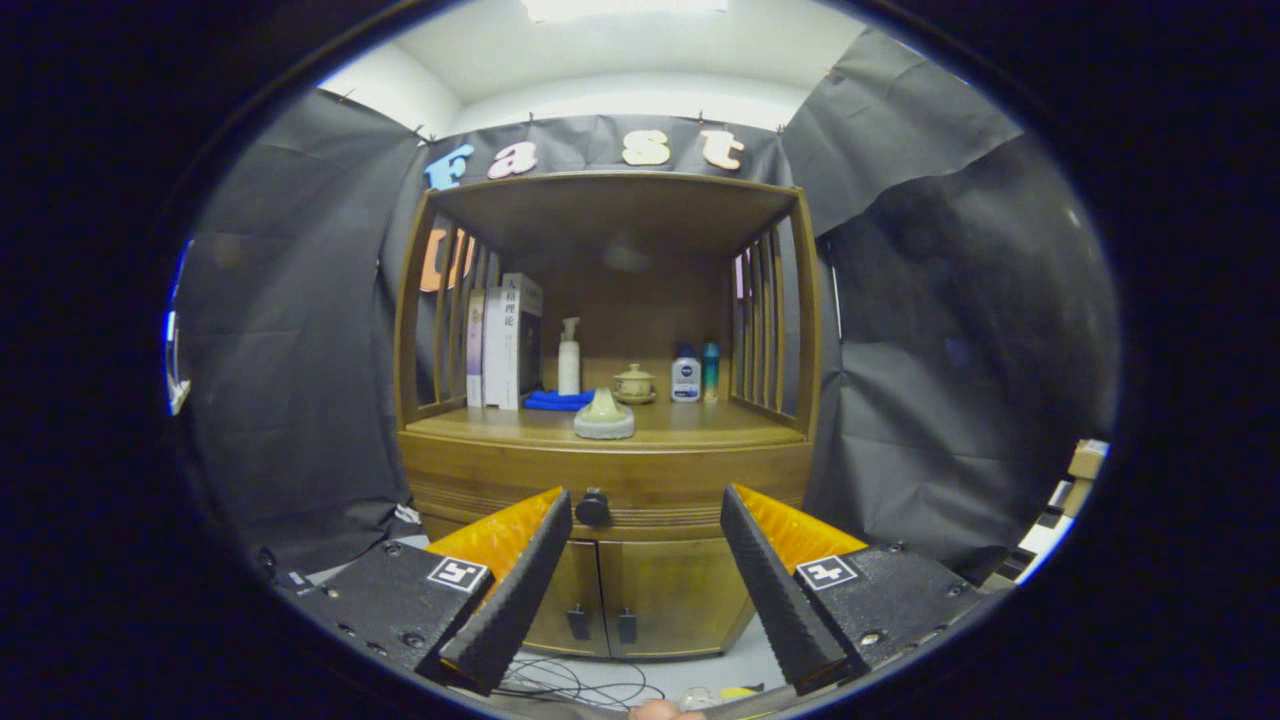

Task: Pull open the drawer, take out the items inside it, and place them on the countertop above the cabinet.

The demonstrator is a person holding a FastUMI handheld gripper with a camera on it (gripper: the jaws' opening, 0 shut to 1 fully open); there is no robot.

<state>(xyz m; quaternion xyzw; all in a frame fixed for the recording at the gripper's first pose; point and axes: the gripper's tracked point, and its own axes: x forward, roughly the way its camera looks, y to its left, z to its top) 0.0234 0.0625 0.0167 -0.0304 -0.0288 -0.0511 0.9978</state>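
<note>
Claw (pixel 645 580) spread wide, gripping nothing, short of the wooden cabinet (pixel 610 470). Drawer (pixel 610 500) closed, its dark knob (pixel 592 508) beyond the left finger. Ceramic piece (pixel 604 416) near the countertop (pixel 700 425) edge.

The cabinet (pixel 610 470) is warm brown wood, its drawer (pixel 610 505) the same brown with a black knob (pixel 593 508) at lower centre. On the countertop (pixel 700 425) lie a pale grey-green lidded pot (pixel 604 417), a bright blue cloth (pixel 557 400), a white pump bottle (pixel 569 358), a cream cup (pixel 634 383), a white bottle with a dark blue label (pixel 685 380) and a teal bottle (pixel 710 371). The books (pixel 505 345) at centre left are white and grey. The gripper (pixel 645 590), spread wide and holding nothing, carries black-and-white square markers (pixel 458 574). The booth cloth is black.
</note>
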